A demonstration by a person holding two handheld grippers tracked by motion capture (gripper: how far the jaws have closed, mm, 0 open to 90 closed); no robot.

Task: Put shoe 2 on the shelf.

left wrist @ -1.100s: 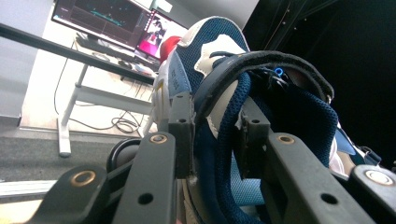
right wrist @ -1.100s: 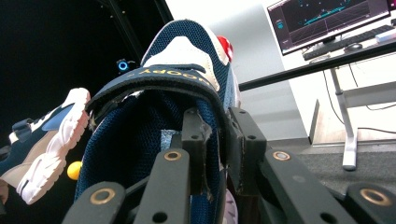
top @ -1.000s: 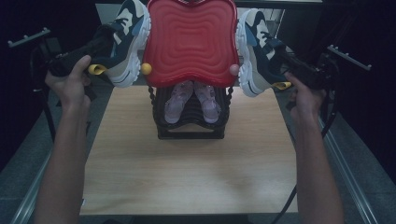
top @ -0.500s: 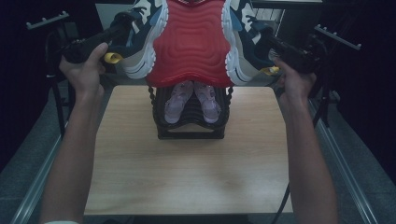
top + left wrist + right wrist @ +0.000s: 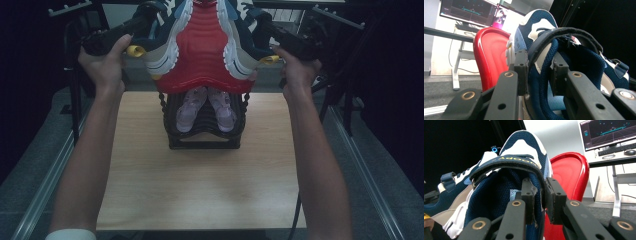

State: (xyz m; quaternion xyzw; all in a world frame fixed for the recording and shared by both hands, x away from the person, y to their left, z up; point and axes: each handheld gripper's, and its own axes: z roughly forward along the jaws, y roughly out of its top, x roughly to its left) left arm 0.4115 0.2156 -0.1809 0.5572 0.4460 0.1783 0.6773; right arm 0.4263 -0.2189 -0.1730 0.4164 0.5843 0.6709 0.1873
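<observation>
My left gripper [image 5: 131, 31] is shut on the heel collar of a blue and white sneaker [image 5: 165, 47]. My right gripper [image 5: 272, 37] is shut on the heel collar of its twin [image 5: 240, 50]. A red wavy-edged tray [image 5: 202, 55] stands between the two soles, raised above the table. In the left gripper view my gripper [image 5: 539, 72] clamps the sneaker's [image 5: 574, 57] padded rim, with the tray [image 5: 490, 57] beside the sole. The right gripper view shows the same: my gripper [image 5: 541, 195], the sneaker [image 5: 499, 187] and the tray [image 5: 571, 175].
Under the raised tray a black ribbed rack [image 5: 202, 135] stands on the wooden table [image 5: 200, 195], holding a pair of lilac shoes [image 5: 187, 107]. Dark metal stands [image 5: 75, 75] flank the table. A monitor [image 5: 609, 131] and a desk lie beyond.
Both hands have risen and moved toward the far side. The sneakers and red tray went with them, and the tray now shows more edge-on, uncovering the rack and lilac shoes.
</observation>
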